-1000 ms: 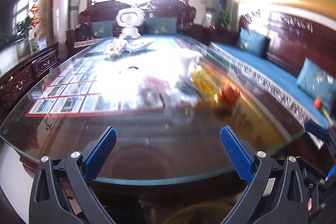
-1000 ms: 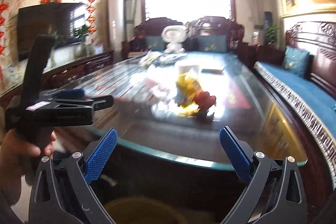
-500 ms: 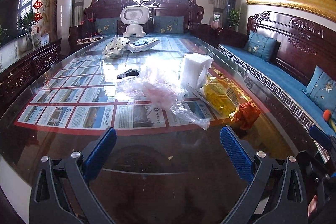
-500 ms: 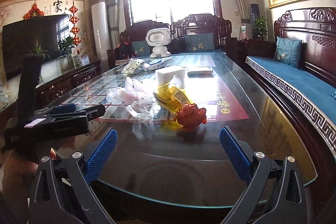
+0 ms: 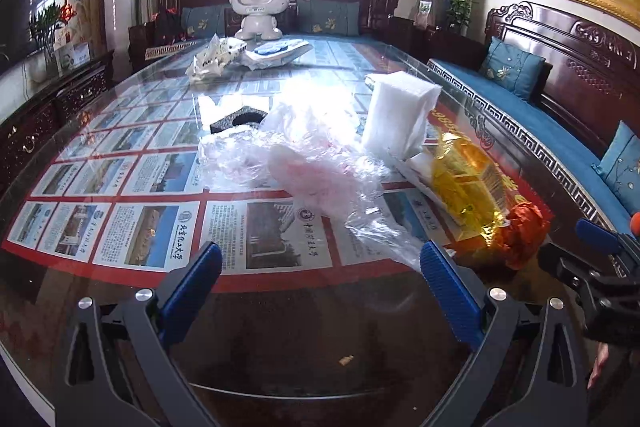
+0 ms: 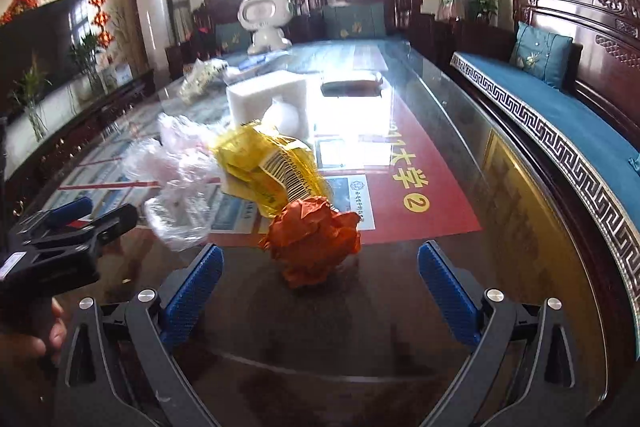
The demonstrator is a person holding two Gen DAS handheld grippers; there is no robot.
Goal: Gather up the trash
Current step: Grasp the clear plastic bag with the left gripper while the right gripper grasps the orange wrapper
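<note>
Trash lies on the glass table [image 5: 280, 327]: a crumpled clear and pink plastic bag [image 5: 304, 163], a white foam block [image 5: 400, 115], a yellow foil wrapper [image 5: 464, 183] and a crumpled orange paper ball [image 5: 522, 233]. My left gripper [image 5: 320, 267] is open and empty, just short of the plastic bag. My right gripper [image 6: 320, 269] is open and empty, with the orange paper ball [image 6: 312, 241] between and just beyond its fingertips. The yellow wrapper [image 6: 268, 167], plastic bag [image 6: 176, 171] and foam block [image 6: 268, 99] lie behind it.
A black foam piece [image 5: 240, 119] sits behind the bag. A white robot toy [image 5: 259, 7], more packets [image 5: 216, 57] and a flat dark object [image 6: 352, 83] are at the far end. A blue-cushioned wooden bench [image 6: 560, 115] runs along the right. A crumb [image 5: 346, 359] lies near me.
Both grippers have moved forward over the table edge toward the trash. The trash now looks much closer; the orange ball now sits between the right fingertips. Both stayed open.
</note>
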